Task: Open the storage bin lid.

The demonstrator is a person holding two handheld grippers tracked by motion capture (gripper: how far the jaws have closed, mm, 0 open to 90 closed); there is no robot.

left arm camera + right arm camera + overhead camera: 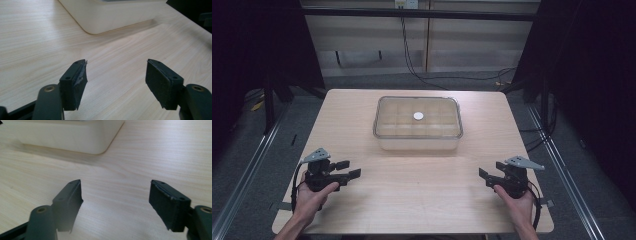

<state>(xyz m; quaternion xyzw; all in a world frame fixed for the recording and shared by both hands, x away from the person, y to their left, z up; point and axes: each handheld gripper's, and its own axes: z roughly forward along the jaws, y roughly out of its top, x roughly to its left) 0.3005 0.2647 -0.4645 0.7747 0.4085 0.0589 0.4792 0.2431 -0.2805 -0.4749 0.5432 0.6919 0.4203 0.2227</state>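
- Near the far middle of the table [362, 210], a clear lidded box [417, 123] is seen, with a small white disc [418, 116] lying on the middle of its lid.
- At the near left, the left tool [353, 169] is held in a hand [312, 197], resting low over the wood and aimed toward the right.
- Its jaws are seen spread wide in the left gripper view, with bare tabletop between the pads [153, 80]; nothing is gripped.
- At the near right, the right tool [485, 177] is held in the other hand [518, 202], aimed toward the left.
- Its jaws are likewise parted widely in the right gripper view, with only wood grain between the pads [161, 200]; nothing is held.
- Both tools are kept well apart from the box, whose rounded near corners are seen beyond the jaws in the gripper views [105, 17] [67, 137].
- Dark floor and cables are seen beyond the far edge of the table.
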